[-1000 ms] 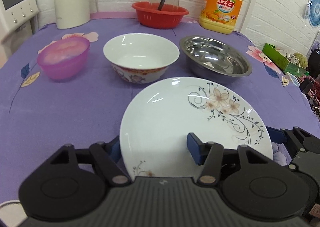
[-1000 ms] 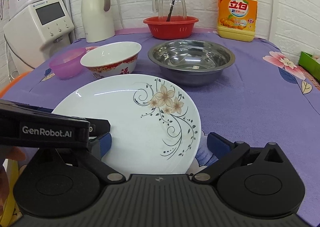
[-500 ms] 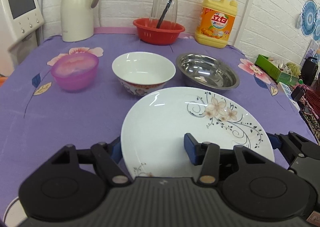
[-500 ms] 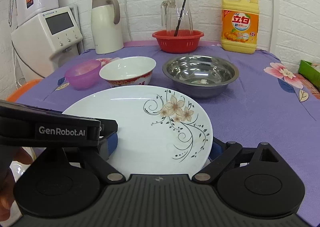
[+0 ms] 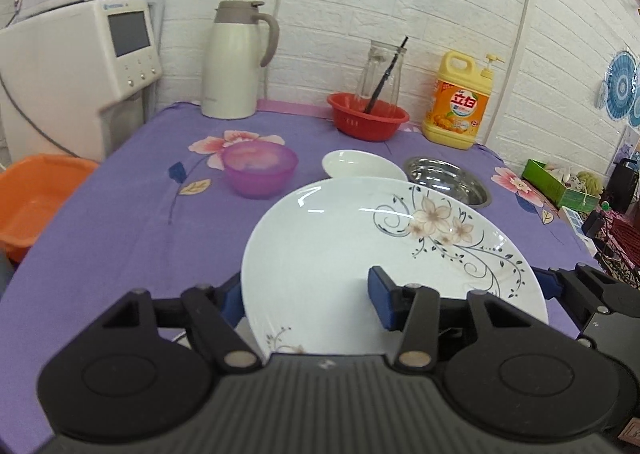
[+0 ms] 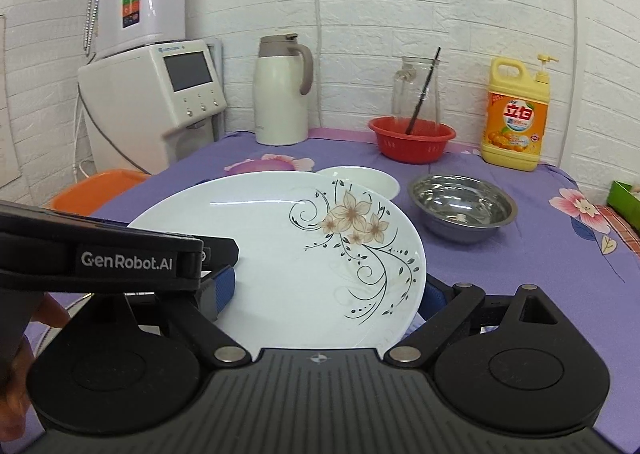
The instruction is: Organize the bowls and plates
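Note:
A white plate (image 5: pixel 340 254) with a flower print hangs above the purple tablecloth, carried by both grippers. My left gripper (image 5: pixel 306 300) is shut on its left side, one pad on the plate's face and the other past the rim. My right gripper (image 6: pixel 328 292) is shut on the right side (image 6: pixel 320 254) the same way. Behind the plate on the table stand a purple plastic bowl (image 5: pixel 260 170), a white ceramic bowl (image 5: pixel 360 166) and a steel bowl (image 5: pixel 448 180). The plate hides part of the white bowl (image 6: pixel 368 178).
Along the back wall stand a cream thermos jug (image 5: pixel 236 62), a red basket (image 5: pixel 368 120) with a glass jug in it, and a yellow detergent bottle (image 5: pixel 460 102). An orange basin (image 5: pixel 36 198) and a water dispenser (image 5: pixel 80 70) sit left of the table; a green box (image 5: pixel 560 186) sits on the right.
Both grippers have risen and pulled back with the plate between them. The bowls now look smaller and farther off, and the plate covers part of the white bowl.

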`<control>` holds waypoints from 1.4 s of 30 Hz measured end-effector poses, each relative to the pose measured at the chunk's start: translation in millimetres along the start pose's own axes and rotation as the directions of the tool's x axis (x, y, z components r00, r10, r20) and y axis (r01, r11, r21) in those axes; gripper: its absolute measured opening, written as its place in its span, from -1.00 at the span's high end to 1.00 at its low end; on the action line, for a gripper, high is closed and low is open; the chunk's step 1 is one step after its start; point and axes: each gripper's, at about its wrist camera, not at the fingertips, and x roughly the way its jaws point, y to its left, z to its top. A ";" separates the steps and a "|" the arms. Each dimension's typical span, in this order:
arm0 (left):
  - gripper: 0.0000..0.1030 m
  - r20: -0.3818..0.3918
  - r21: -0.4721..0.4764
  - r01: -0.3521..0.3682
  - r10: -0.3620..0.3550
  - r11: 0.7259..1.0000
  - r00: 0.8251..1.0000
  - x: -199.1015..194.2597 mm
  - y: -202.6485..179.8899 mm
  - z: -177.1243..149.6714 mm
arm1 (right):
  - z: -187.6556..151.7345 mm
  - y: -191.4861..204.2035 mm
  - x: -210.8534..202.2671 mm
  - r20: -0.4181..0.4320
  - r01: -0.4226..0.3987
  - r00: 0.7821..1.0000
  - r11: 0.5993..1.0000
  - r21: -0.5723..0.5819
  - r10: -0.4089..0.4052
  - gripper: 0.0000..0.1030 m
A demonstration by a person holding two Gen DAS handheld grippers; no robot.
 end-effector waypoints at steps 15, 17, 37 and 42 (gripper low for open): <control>0.05 -0.033 -0.087 -0.087 0.084 0.992 0.996 -35.6 59.2 -54.4 | -32.3 72.6 -4.3 -0.095 -0.111 0.990 0.993 -0.040 0.107 -1.00; 0.05 -0.040 -0.082 -0.084 0.081 0.993 0.996 -33.5 59.9 -57.0 | -35.0 74.2 -3.0 -0.103 -0.107 0.989 0.993 -0.041 0.102 -1.00; -0.28 -0.004 -0.036 -0.111 0.111 0.993 0.994 -31.9 62.9 -58.1 | -42.6 69.0 -0.4 -0.129 -0.161 0.979 0.987 -0.006 0.159 -1.00; -0.37 0.086 0.019 -0.109 0.107 0.994 0.991 -49.0 49.1 -43.6 | -40.9 66.6 -5.5 -0.134 -0.168 0.977 0.986 -0.006 0.166 -1.00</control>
